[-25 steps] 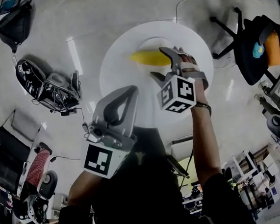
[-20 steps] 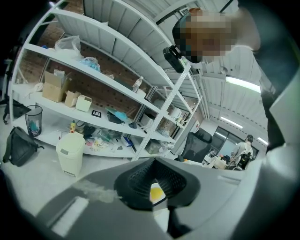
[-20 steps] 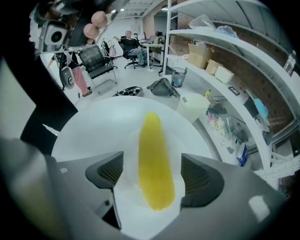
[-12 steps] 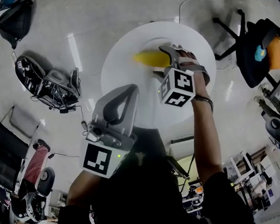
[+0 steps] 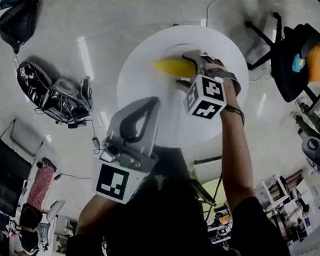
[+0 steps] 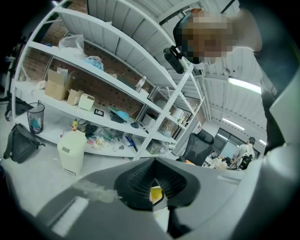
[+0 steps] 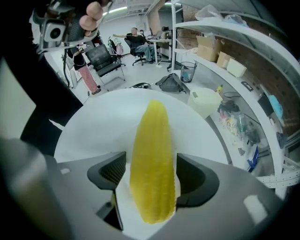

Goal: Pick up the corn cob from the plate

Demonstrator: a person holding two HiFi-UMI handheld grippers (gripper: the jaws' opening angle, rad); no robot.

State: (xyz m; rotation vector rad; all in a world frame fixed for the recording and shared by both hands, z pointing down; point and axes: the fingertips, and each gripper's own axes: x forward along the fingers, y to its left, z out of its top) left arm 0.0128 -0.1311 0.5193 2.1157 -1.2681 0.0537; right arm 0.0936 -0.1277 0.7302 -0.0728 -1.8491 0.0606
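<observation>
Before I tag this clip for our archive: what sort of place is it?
Probably a robotics lab or workshop: open metal shelving holding boxes and clutter, an office chair, and equipment lying on the floor.

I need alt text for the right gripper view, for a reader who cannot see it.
A yellow corn cob lies lengthwise on a round white surface, its near end between the dark pads of the right tongs, which are closing around it but not yet pressing. Shelves stand at the right.
</observation>
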